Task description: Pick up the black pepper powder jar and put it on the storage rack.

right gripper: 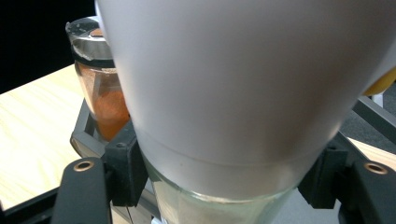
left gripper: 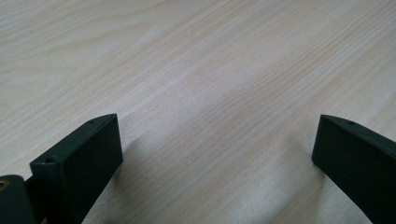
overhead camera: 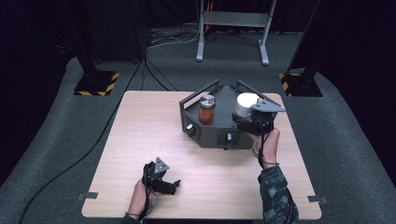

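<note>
Right gripper point(overhead camera: 252, 122) is over the right half of the dark tray point(overhead camera: 212, 133), which sits on the far right part of the tabletop point(overhead camera: 140, 140). Its fingers point(right gripper: 123, 172) are clamped on a white-lidded glass jar point(right gripper: 243, 93); the right gripper view shows both pads pressed against the jar just under the lid, where the white cap meets the clear glass. In the high view the jar point(overhead camera: 246, 103) stands at the tray's far right, upright as far as I can tell (whether its base rests on the tray floor or hangs just above it cannot be told, as the gripper covers that part). A second jar with orange-red contents and a grey lid point(overhead camera: 207, 109) stands in the left part of the same tray, near the white-lidded one but apart from it. Left gripper point(overhead camera: 163, 183) rests low over the near left of the tabletop, fingers point(left gripper: 84, 158) spread wide with nothing between them, bare wood beneath. Judgement: the step in hand is carrying the white-lidded jar, either setting it into the tray or lifting it out; the grip is secure. Next move calls for keeping the jar vertical, clearing the tray's raised wall and the neighbouring spice jar, and letting go only once the base is firmly seated. The left gripper stands free to steady the tray if it slides.
</note>
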The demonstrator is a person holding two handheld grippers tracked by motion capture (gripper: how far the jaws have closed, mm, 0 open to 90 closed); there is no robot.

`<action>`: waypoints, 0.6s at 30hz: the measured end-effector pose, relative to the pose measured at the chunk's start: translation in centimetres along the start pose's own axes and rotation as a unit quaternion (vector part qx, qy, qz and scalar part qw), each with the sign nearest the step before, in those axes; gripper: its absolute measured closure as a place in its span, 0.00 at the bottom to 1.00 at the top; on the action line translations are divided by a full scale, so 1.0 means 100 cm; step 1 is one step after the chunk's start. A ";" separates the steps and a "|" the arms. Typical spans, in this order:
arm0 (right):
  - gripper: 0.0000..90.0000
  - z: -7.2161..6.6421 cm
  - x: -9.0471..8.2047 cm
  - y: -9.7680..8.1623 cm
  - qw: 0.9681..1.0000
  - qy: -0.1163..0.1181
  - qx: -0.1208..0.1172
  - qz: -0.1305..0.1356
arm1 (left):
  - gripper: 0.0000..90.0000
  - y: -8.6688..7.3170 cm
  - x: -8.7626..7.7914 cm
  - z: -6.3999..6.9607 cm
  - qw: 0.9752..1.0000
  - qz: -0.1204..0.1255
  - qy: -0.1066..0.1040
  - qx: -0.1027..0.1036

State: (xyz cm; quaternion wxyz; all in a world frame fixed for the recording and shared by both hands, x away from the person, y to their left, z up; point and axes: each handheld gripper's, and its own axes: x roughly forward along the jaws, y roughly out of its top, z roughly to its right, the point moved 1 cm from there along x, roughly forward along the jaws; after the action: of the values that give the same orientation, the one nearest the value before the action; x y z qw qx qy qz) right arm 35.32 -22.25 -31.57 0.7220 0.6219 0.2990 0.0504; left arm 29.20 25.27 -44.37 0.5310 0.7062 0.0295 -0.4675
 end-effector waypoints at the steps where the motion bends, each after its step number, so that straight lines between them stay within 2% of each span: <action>1: 0.33 0.000 0.001 0.001 1.000 0.001 0.000 0.000 | 0.02 0.000 0.000 0.000 1.000 0.000 0.000 0.000; 18: 0.33 -0.002 0.019 0.012 1.000 0.013 -0.003 -0.005 | 0.02 0.000 0.000 0.000 1.000 0.000 0.000 0.000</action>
State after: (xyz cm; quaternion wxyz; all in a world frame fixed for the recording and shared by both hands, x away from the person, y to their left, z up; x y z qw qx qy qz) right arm 37.12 -20.95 -31.17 0.7204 0.6174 0.3110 0.0554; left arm 29.20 25.27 -44.36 0.5309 0.7062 0.0292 -0.4676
